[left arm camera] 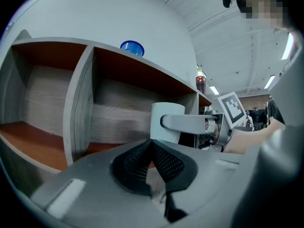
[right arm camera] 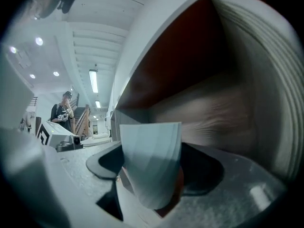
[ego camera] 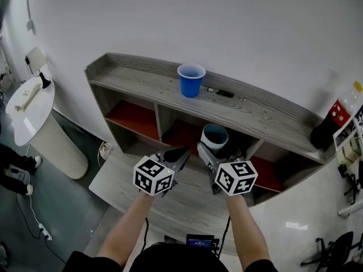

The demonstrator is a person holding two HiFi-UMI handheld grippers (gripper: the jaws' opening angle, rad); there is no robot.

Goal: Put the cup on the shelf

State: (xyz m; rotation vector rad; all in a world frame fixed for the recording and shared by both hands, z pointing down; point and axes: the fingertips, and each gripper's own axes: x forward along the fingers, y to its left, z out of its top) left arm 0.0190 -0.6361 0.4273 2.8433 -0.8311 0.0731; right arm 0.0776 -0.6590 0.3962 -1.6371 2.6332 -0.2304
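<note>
Head view: right gripper [ego camera: 214, 152] is pinching the pale cup [ego camera: 215, 136] in front of the grey shelf [ego camera: 142, 81]'s middle bay.
Left gripper [ego camera: 182, 153] is hovering beside it, jaws pressed together, empty. Blue cup [ego camera: 191, 79] is sitting on the shelf's top board by the white wall [ego camera: 227, 21]; the pale cup's base is hiding behind the jaws.

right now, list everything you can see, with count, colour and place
shelf unit: one, grey wood, red-brown inside, against the white wall
blue cup: one, blue, upright on the shelf top
white cup: one, white, in the right gripper's jaws, in front of the compartments
bottle: one, dark, red label, right end of shelf top
small item: one, black, shelf top, right of blue cup; unidentifiable
round table: one, white, far left
left gripper: one, grey, shut, empty
right gripper: one, grey, holding the white cup
forearms: two, bare, bottom of head view
</note>
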